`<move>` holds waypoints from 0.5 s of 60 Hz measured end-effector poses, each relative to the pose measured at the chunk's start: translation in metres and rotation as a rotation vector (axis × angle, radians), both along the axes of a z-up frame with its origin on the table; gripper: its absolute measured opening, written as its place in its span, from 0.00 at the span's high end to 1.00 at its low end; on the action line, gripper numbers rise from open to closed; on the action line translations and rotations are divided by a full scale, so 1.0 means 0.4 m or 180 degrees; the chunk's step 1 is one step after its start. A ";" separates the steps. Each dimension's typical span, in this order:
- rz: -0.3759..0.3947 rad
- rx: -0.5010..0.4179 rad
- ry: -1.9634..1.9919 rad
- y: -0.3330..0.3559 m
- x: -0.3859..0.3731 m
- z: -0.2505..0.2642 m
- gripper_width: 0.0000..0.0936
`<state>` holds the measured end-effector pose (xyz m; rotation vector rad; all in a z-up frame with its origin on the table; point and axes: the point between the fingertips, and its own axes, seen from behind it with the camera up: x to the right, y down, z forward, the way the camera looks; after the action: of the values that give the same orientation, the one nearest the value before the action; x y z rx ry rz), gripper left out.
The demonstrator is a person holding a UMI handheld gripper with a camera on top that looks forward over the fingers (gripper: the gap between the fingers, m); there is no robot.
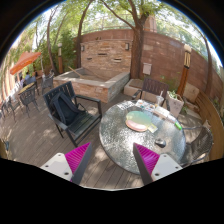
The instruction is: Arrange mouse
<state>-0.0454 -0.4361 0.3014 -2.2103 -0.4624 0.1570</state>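
Observation:
A round glass table (125,145) stands on a wooden deck just ahead of my fingers. On it lies a round greenish and pink mat (140,120), and a small dark object (160,143), possibly the mouse, sits near the table's right side. My gripper (110,160) is open and empty, raised above the near edge of the table. Its magenta pads (77,157) stand wide apart with only deck and table edge between them.
A black chair (70,110) stands left of the table. Beyond it is a raised square stone basin (90,80) before a brick wall (150,55). Cushioned seats (150,92) stand beyond the table. An orange umbrella (25,62) with more chairs is far left.

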 end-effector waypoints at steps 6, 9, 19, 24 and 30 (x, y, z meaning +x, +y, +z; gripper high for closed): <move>-0.0114 -0.0132 -0.0017 -0.007 0.042 -0.043 0.09; -0.0160 -0.0196 -0.0021 -0.002 0.091 -0.084 0.09; -0.0411 -0.0362 -0.0117 0.083 0.288 -0.299 0.09; -0.0597 -0.0400 -0.0190 0.145 0.411 -0.409 0.09; -0.0748 -0.0303 -0.0258 0.248 0.546 -0.521 0.09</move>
<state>0.1732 -0.3368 0.0931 -2.3513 -0.2400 -0.0369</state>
